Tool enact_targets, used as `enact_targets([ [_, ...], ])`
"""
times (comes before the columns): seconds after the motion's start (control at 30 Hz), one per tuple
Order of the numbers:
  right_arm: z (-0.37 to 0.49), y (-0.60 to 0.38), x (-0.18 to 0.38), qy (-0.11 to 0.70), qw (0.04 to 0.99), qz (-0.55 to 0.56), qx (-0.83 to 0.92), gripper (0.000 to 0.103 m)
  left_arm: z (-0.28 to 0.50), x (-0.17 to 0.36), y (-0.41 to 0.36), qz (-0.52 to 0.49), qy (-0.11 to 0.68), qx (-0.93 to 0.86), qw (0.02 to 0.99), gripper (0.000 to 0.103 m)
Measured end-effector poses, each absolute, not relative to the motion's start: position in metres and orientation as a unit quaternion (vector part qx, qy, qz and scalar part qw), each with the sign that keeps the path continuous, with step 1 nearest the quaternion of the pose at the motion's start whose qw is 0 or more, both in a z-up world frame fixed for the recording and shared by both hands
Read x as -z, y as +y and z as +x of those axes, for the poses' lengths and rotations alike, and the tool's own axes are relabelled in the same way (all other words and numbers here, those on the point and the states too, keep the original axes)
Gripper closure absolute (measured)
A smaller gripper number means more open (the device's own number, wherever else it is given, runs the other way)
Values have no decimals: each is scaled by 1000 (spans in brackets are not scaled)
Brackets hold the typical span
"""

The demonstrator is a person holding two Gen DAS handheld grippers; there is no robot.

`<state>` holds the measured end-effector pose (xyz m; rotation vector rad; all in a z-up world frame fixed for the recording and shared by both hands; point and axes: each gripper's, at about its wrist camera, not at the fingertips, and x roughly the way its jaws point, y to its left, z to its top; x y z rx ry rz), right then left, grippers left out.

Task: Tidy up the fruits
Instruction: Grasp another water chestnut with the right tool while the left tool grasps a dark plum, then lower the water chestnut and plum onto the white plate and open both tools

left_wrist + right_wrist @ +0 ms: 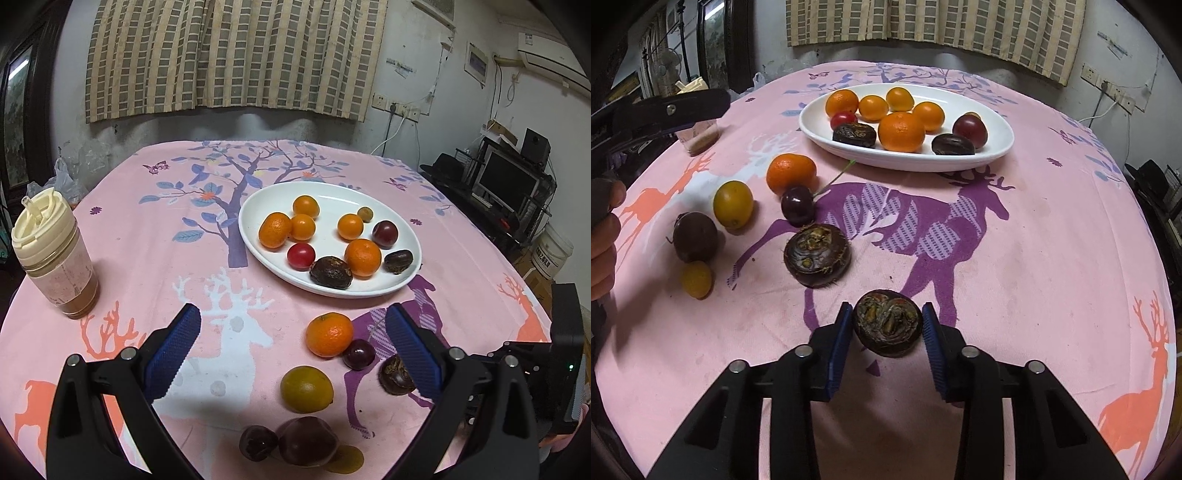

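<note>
While blue pads pinch it — dark water chestnut (887,322) in right gripper (886,334); left gripper (293,345) wide, empty.

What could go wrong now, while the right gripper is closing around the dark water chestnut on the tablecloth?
1. The water chestnut is round; the right gripper holds it only near its fingertips, so it might slip out.
2. The plate is already crowded, so a dropped chestnut might knock another fruit.
3. The cherry nearby could roll if nudged.
</note>
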<state>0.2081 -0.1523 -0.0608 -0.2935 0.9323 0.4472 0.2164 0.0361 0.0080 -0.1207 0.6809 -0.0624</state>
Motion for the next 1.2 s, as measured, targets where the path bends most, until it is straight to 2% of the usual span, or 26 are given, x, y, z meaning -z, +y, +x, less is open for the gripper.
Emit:
enact_targets([
  [0.27,219,-181,44,435,876,-53,-201,65,205,-4,4,-18,346,132,929,5],
  [0.33,225,-191,43,439,878,-27,-190,65,197,2,-19,21,353,171,920,10],
  [0.37,227,-195,43,443,877,-14,-187,65,194,6,-29,36,358,187,914,21],
  [0.4,229,-198,43,446,876,-4,-184,65,192,11,-38,48,368,202,907,28],
  [0.47,231,-203,44,450,876,6,-174,65,191,24,-54,63,390,217,893,35],
  [0.63,230,-205,43,452,874,17,-178,65,200,47,-70,88,425,184,882,37],
  [0.77,229,-205,42,451,874,19,-180,65,212,54,-67,68,447,170,875,39],
  [0.9,229,-206,41,450,874,21,-181,65,221,59,-66,53,466,170,867,50],
  [1.13,227,-205,39,448,873,22,-190,65,231,62,-76,60,464,153,870,51],
  [1.17,227,-205,39,449,872,24,-192,65,231,62,-78,64,462,150,871,52],
  [1.2,226,-206,38,449,872,26,-193,65,231,63,-79,71,460,146,873,57],
])
